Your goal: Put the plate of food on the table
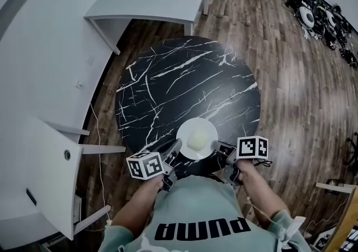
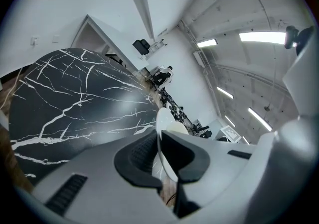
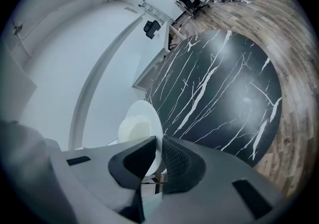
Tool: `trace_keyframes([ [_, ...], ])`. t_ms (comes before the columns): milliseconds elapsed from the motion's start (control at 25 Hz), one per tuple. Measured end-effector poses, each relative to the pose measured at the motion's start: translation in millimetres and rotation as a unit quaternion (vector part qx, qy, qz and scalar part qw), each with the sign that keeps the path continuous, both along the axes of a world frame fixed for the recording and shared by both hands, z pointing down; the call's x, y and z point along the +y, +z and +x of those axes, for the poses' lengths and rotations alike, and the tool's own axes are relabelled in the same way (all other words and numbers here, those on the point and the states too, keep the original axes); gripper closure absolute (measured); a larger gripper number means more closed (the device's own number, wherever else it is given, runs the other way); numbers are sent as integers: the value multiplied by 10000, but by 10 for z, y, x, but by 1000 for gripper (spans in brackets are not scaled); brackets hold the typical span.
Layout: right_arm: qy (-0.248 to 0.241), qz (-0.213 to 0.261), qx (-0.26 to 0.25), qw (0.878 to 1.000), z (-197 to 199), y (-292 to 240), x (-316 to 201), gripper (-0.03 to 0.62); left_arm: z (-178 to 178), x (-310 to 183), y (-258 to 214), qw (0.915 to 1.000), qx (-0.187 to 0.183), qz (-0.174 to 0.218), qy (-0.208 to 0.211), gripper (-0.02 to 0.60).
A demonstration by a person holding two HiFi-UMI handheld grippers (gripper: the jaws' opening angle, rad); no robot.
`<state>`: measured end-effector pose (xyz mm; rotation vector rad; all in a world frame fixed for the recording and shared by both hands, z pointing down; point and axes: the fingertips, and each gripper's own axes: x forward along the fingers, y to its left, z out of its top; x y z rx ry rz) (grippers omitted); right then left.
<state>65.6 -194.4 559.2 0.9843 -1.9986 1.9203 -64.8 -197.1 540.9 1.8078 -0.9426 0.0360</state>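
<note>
The round black marble table [image 1: 184, 88] filled the middle, and the white plate [image 1: 188, 129] was over its near edge, right in front of the person. Whether it rested on the marble or hung just above was hard to say. The left tool [image 1: 174, 149] pinched the plate's left rim and the right tool [image 1: 218, 148] pinched its right rim, both clamped on it. The pale mound of food [image 1: 197, 143] sat near the plate's centre. The trick here, I'd say, was to lower both sides level and together, land it further in from the edge, and only then spread the jaws.
</note>
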Motion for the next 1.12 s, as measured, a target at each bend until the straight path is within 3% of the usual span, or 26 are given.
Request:
trace_keyframes([
  [400,-217,-163,207,9994,41,432,-435,553,37,-370,437,9992,5,-306,-261,552],
  [1120,-255,-393,388,9981,67,1129,-738,551,46,-652,1191,9961,-457,-653,-369,545],
])
